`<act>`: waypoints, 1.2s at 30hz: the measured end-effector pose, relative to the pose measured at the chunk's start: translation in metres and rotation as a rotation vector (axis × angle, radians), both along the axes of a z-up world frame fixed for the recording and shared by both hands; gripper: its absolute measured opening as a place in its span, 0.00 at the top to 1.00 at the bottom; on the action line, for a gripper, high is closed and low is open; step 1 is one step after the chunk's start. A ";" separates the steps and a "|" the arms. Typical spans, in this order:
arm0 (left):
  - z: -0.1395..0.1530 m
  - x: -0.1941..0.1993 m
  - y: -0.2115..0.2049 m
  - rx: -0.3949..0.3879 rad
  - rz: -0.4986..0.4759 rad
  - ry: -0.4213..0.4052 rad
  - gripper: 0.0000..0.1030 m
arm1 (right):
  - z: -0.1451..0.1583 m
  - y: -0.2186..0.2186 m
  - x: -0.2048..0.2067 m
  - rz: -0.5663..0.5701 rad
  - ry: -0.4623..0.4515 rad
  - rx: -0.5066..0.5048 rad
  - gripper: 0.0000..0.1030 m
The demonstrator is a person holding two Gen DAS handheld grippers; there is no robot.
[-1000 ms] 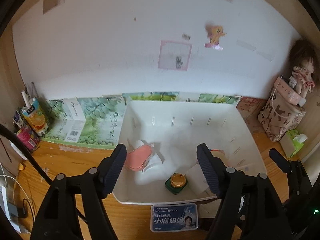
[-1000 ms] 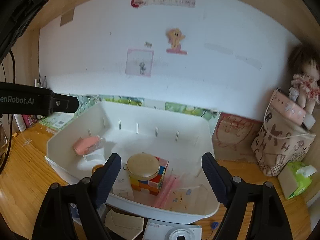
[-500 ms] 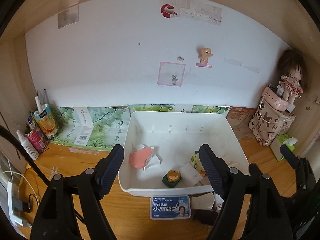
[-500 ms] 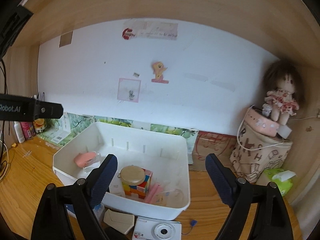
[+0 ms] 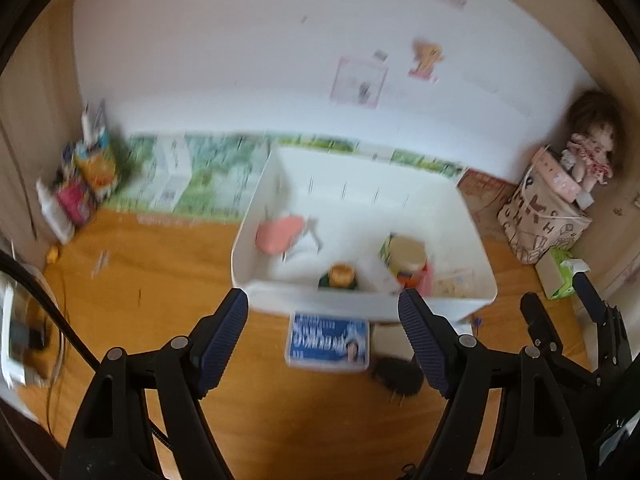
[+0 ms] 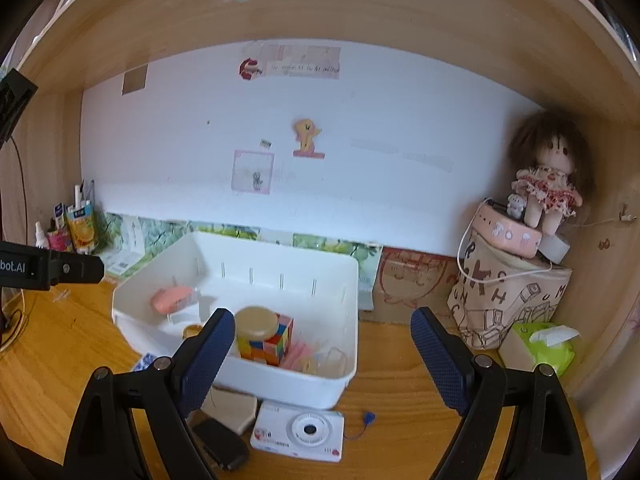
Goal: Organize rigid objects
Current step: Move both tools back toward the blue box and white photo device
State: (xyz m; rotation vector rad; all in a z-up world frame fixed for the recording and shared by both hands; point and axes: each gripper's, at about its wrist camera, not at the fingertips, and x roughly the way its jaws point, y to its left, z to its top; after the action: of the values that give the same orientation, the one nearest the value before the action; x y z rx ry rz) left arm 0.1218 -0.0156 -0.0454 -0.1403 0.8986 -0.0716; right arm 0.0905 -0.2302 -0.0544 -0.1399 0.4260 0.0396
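A white bin (image 5: 360, 304) stands on the wooden desk and holds a pink object (image 5: 278, 232), a small green and orange jar (image 5: 340, 276) and a wooden-lidded jar (image 6: 256, 320) on a colour cube (image 6: 276, 344). In front of the bin lie a blue box (image 5: 328, 340), a white camera (image 6: 298, 432), a beige flat piece (image 6: 232, 406) and a black object (image 6: 220, 444). My left gripper (image 5: 322, 308) hangs open over the desk before the bin, nothing between its fingers. My right gripper (image 6: 322, 320) is open too, above the bin's near right corner.
A patterned bag (image 6: 508, 300) with a pink case and a doll (image 6: 546, 176) stands at the right wall, a green tissue pack (image 6: 540, 346) beside it. Bottles and cartons (image 5: 80, 184) crowd the left corner. Cables (image 5: 52, 340) lie at the left desk edge.
Both grippers have drawn back from the bin, so it looks smaller and more desk in front shows. The right view has also risen. Both stay open and empty.
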 end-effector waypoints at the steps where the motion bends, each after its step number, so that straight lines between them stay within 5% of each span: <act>1: -0.006 -0.001 0.001 -0.027 0.013 0.036 0.22 | -0.002 -0.001 0.000 0.004 0.007 -0.003 0.13; 20: -0.073 -0.014 -0.018 -0.131 0.186 0.331 0.22 | -0.038 -0.026 -0.009 0.183 0.174 -0.058 0.13; 36: -0.103 -0.008 -0.022 -0.225 0.384 0.450 0.17 | -0.075 -0.041 0.009 0.397 0.392 -0.098 0.13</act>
State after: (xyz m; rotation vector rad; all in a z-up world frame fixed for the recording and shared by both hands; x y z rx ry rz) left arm 0.1135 -0.0377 -0.1488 -0.5520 1.2954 0.2264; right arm 0.0997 -0.2709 -0.1296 -0.3146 0.7872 0.4424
